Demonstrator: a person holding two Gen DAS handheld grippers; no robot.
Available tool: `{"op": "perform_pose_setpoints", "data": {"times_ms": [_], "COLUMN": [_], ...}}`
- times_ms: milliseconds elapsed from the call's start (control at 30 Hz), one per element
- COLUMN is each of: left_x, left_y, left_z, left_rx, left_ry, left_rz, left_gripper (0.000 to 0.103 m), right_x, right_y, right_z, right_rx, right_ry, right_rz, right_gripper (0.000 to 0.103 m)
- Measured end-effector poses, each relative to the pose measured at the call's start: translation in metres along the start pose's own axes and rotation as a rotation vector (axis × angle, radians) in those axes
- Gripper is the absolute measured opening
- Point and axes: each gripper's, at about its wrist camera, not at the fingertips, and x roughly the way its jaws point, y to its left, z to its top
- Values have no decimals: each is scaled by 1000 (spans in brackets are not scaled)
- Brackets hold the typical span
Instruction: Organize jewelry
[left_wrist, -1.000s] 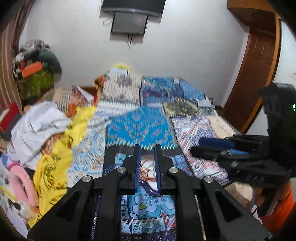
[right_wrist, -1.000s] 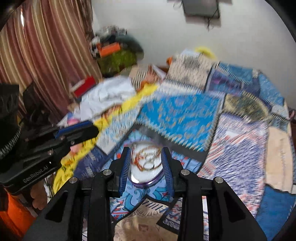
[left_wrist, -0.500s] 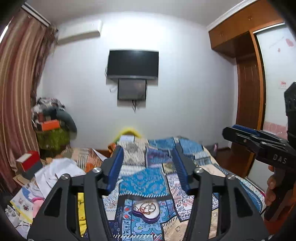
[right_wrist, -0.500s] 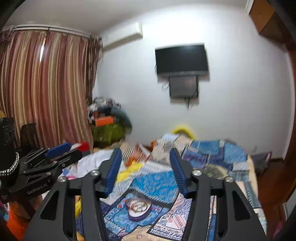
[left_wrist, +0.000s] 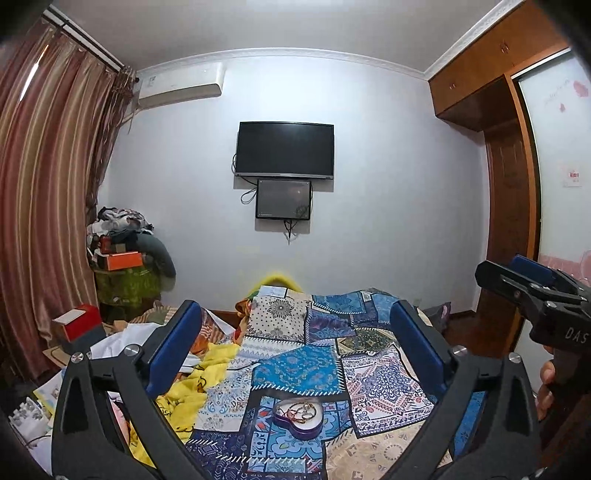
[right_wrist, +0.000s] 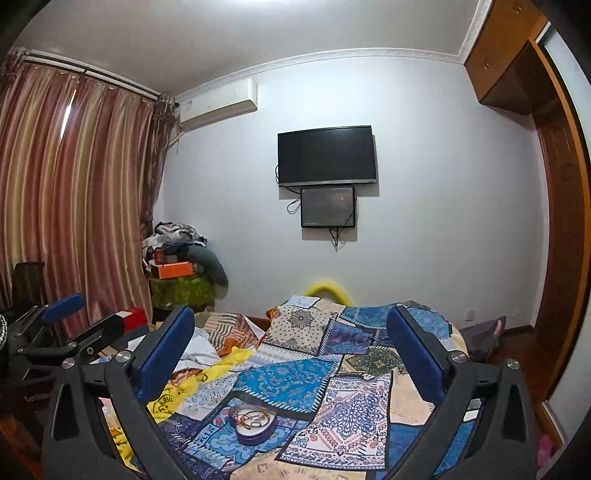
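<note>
A purple heart-shaped jewelry box lies open on the patchwork bedspread, with gold rings and bangles inside. It also shows in the right wrist view. My left gripper is wide open and empty, held well above and behind the box. My right gripper is also wide open and empty, raised above the box. The right gripper shows at the right edge of the left wrist view; the left gripper shows at the left edge of the right wrist view.
Yellow cloth and white clothes lie on the bed's left side. A red box and a pile of clothes stand by the curtain. A TV hangs on the far wall. A wooden wardrobe stands right.
Both grippers have lifted away from the box, tilted up toward the wall, and opened from narrow to wide. The box stays on the bed with the jewelry in it.
</note>
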Motion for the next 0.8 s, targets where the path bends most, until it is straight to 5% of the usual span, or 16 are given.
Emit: {"op": "perform_pose_setpoints", "data": {"times_ms": [800], "left_x": [9], "left_y": [-2], "left_z": [-8], "left_rx": [-13], "left_ry": [15], "left_rz": [27], "left_gripper": [103], "right_x": [-5], "right_y": [-6], "right_z": [-14], "right_rx": [-19], "right_ry": [56], "right_rz": [20], "right_gripper": [103]}}
